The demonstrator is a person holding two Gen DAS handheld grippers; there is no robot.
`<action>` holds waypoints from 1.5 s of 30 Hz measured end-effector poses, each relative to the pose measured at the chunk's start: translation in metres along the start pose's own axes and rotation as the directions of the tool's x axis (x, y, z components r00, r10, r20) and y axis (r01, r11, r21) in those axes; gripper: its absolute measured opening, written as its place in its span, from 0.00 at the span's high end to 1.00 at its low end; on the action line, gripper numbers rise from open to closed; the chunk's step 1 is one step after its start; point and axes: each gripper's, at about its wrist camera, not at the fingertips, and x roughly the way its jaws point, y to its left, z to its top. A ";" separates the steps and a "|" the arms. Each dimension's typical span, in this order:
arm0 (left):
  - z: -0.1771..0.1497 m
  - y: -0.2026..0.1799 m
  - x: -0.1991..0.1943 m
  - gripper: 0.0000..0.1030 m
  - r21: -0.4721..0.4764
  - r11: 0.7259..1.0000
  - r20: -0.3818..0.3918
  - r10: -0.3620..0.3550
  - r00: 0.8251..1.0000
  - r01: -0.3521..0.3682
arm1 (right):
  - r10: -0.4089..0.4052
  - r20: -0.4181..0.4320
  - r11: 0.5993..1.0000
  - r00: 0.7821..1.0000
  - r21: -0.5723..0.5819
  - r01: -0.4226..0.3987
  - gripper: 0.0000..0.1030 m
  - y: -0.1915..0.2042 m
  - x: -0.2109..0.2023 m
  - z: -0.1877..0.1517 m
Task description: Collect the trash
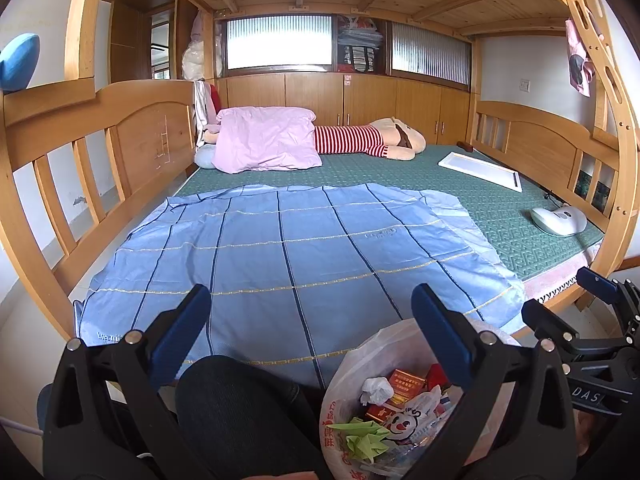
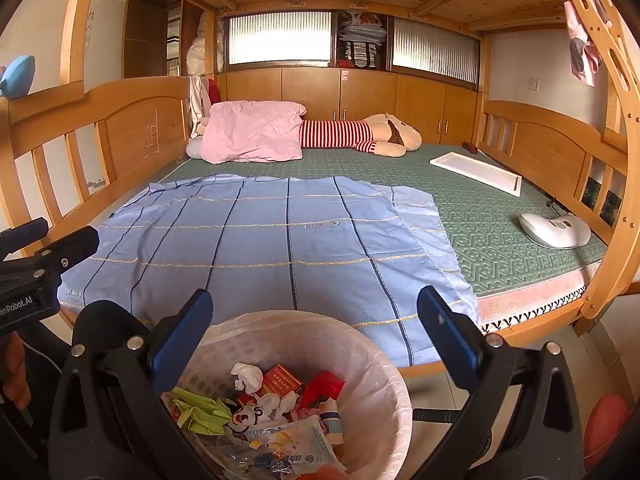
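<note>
A wooden bunk bed (image 2: 132, 108) fills both views, its green mattress (image 2: 500, 224) spreading across the middle of the frame under the slatted upper bunk. A blue checked sheet (image 2: 260, 248) lies flat over the near half of the mattress, reaching the lower centre of each view. At the far end, centre left, sits a pink pillow (image 2: 252, 132) with a striped plush toy (image 2: 360, 136) lying just to its right. A white flat tray (image 2: 476, 172) rests on the mattress at centre right, and a white rounded device (image 2: 554, 230) lies nearer the right edge. At the bottom centre of the right wrist view stands the trash bin (image 2: 384, 392), lined with a white plastic bag and holding crumpled tissue (image 2: 246, 376), a red box (image 2: 282, 378), green folded paper (image 2: 200, 410) and plastic wrappers (image 2: 296, 440). The right gripper (image 2: 314, 336) hangs over the bin, its blue fingers spread wide apart and empty. In the left wrist view the bin appears at lower right, beside a dark trouser leg (image 1: 240, 412); the left gripper (image 1: 310, 336) is likewise spread apart, holding nothing.
</note>
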 end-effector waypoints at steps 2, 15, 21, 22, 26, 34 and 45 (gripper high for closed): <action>0.000 0.001 0.000 0.03 -0.003 1.000 -0.002 -0.001 1.000 0.001 | -0.001 0.000 1.000 1.000 0.000 0.001 0.03 0.000 0.000 0.000; 0.000 0.002 0.001 0.03 -0.004 1.000 -0.009 -0.003 1.000 0.003 | 0.000 -0.003 1.000 1.000 0.001 0.000 0.03 0.000 0.001 -0.001; 0.000 0.002 0.002 0.03 -0.004 1.000 -0.009 -0.003 1.000 0.003 | 0.003 -0.007 1.000 1.000 0.004 -0.003 0.03 -0.001 0.004 -0.004; 0.000 0.002 0.002 0.03 -0.004 1.000 -0.009 -0.003 1.000 0.003 | 0.002 -0.006 1.000 1.000 0.003 -0.002 0.03 -0.001 0.004 -0.003; -0.001 0.002 0.002 0.03 -0.004 1.000 -0.010 -0.004 1.000 0.004 | 0.003 -0.009 1.000 1.000 0.003 -0.003 0.03 -0.002 0.004 -0.004; -0.001 0.002 0.002 0.03 -0.005 1.000 -0.011 -0.004 1.000 0.004 | 0.002 -0.011 1.000 1.000 0.004 -0.002 0.03 -0.001 0.005 -0.005; -0.006 0.002 0.002 0.03 0.000 1.000 -0.018 -0.013 1.000 0.013 | 0.004 -0.020 1.000 1.000 0.006 -0.004 0.03 -0.001 0.007 -0.006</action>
